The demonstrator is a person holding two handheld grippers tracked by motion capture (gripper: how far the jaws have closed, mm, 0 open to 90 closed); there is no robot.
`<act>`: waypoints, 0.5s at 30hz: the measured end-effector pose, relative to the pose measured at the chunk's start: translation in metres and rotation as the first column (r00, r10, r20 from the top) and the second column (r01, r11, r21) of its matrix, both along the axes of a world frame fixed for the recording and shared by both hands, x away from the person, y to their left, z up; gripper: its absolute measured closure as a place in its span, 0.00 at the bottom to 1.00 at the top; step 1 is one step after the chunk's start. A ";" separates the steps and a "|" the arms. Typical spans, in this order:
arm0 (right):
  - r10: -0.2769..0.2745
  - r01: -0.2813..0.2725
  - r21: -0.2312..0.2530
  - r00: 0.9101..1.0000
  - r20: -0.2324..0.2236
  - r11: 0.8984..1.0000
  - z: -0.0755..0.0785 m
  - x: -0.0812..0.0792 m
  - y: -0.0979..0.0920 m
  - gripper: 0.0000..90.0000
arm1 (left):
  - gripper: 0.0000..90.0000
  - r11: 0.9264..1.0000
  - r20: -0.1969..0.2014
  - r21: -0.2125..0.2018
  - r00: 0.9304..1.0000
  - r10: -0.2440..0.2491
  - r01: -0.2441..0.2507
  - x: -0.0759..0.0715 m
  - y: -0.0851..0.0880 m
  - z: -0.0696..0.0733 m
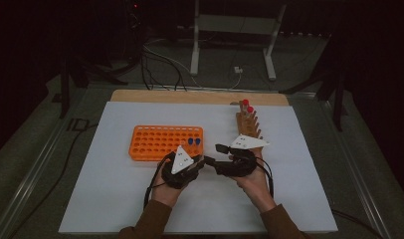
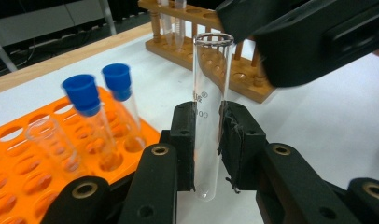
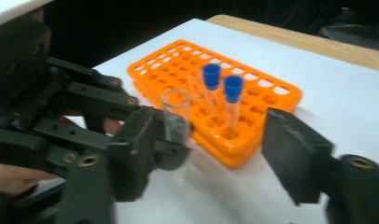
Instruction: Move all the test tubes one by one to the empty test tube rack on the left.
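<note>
High view, left part: orange rack [image 1: 165, 142] on the white desk [image 1: 115, 199]; two blue-capped tubes [image 1: 194, 142] stand in holes at its right end.
Rack contents, left gripper view: one uncapped tube [image 2: 52, 142] just beside the capped pair; remaining visible holes vacant.
Left gripper [image 1: 202, 163]: jaws closed on the bare glass tube [image 2: 210, 116], held upright above the desk, near the rack's right end.
Glass tube status: open mouth, no cap, not yet seated in either rack.
Right gripper [image 1: 221, 148]: jaws spread wide, holding nothing; poised at the tube's mouth, seemingly for a handover.
High view, right part: wooden rack [image 1: 248, 124], two red-capped tubes [image 1: 247, 106] at its far end.
Progress, judged: three tubes racked in orange; held tube in transit, destination unclear.
</note>
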State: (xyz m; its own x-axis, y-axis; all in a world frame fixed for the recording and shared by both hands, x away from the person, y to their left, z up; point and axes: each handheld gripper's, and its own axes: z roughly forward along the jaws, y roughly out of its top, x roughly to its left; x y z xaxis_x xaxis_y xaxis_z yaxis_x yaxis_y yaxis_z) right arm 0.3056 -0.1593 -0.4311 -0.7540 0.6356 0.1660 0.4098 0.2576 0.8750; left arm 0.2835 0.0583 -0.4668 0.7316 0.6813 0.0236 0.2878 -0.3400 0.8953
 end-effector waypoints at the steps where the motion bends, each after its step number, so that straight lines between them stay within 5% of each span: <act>1: -0.008 0.008 -0.002 1.000 0.006 1.000 0.000 0.000 -0.001 0.34 | 0.84 1.000 0.000 -0.001 1.000 0.002 -0.002 0.000 0.002 0.000; 15: -0.106 0.108 -0.049 0.993 0.049 0.993 -0.006 0.001 -0.018 0.04 | 0.84 0.998 0.010 -0.021 0.998 0.054 -0.054 0.003 0.022 0.005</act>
